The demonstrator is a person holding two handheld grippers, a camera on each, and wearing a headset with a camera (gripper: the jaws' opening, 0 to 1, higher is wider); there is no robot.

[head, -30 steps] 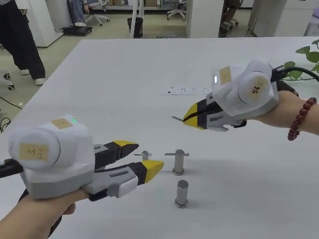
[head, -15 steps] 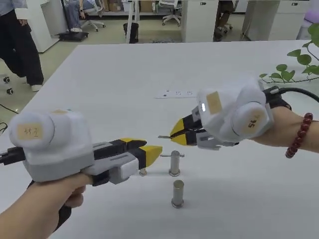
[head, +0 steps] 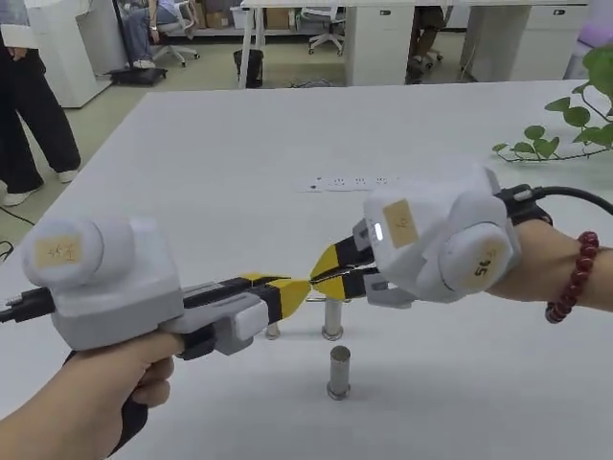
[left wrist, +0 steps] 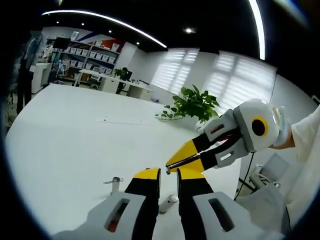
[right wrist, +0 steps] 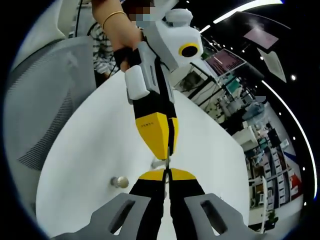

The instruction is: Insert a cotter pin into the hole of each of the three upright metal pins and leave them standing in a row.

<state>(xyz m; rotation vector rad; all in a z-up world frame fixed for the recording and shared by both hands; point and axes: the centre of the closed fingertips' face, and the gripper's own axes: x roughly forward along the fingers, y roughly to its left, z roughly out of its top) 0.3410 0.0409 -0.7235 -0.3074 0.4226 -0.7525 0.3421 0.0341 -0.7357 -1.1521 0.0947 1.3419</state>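
Three pins stand upright on the white table (head: 239,172), near the front edge of the head view. The near pin (head: 339,372) stands alone with its top bare. Just beyond it is the far pin (head: 332,318), its top hidden behind the gripper tips. To the left of that one, the left pin (head: 273,331) shows only its base under the left gripper (head: 295,290). In the left gripper view that pin has a thin piece crossing through its top.

Both grippers meet tip to tip in the air above the two far pins. The right gripper (head: 321,280) comes in from the right, its jaws pressed together on a cotter pin (left wrist: 172,169), a thin grey rod sticking out past the yellow tips. The rod's free end sits right at the mouth of the left gripper. That gripper's jaws are a narrow gap apart, with the table showing between them. Whether they touch the rod I cannot tell.

Far across the table lies a power strip (head: 350,181), and a plant (head: 575,125) trails along the far right edge.
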